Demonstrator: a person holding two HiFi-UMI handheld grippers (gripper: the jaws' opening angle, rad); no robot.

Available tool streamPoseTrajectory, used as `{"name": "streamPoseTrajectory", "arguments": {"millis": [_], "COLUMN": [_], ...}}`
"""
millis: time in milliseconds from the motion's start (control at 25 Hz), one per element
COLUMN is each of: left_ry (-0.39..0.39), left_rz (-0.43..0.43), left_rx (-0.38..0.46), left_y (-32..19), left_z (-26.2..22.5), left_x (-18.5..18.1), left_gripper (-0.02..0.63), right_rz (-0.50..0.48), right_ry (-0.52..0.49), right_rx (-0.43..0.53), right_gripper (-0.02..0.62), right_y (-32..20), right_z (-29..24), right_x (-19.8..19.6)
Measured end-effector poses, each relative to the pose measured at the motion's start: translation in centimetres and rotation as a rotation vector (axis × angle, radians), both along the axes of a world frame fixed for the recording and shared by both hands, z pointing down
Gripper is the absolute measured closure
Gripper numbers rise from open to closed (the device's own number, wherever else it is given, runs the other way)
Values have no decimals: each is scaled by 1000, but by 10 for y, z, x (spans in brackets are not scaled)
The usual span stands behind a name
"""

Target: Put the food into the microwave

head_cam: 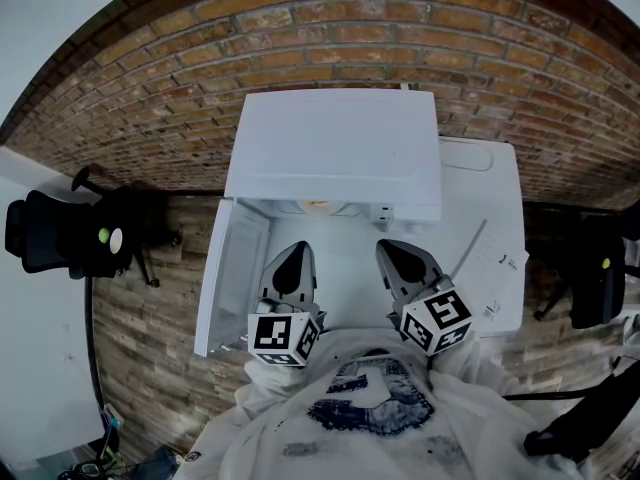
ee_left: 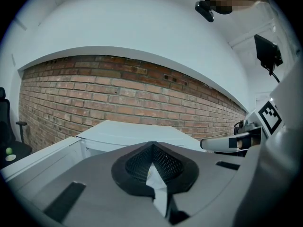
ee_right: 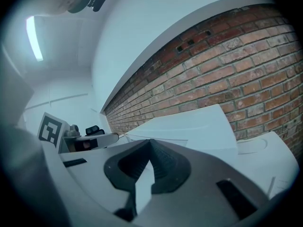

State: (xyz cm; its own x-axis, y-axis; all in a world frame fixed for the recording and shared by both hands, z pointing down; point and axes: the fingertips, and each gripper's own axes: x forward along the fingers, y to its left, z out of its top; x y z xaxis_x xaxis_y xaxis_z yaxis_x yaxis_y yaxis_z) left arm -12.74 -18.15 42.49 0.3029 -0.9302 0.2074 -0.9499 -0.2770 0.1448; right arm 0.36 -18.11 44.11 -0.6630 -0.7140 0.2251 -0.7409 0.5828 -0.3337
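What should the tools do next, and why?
Probably push the open door shut with the left tool: it and the right tool are shut and empty, no food shows on the table, and something yellowish seems to sit inside the microwave.

**Head view:** from above the person, facing steeply down; microwave (head_cam: 335, 158) at 12 o'clock, wall (head_cam: 300, 38) beyond it.
**Left gripper view:** low, close to the microwave, tilted upward; right gripper (ee_left: 204, 144) at 3 o'clock.
**Right gripper view:** likewise; left gripper (ee_right: 115, 137) at 9 o'clock.
All three views share the microwave and wall.
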Motion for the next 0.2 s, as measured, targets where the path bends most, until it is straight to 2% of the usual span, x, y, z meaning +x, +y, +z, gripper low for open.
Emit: {"name": "streamPoseTrajectory", "arguments": {"millis": [200], "left_ry": [-1], "left_rz": [4], "left_rx": [-7], "left_y": [-2], "left_z": [1], "left_x": [1], "left_gripper": [598], "right_rz": [-5], "right_ry": [-3], "right_rx": [-2], "right_gripper": [581], "right_y": [-2], "right_z": [0], "right_x": [-2]}}
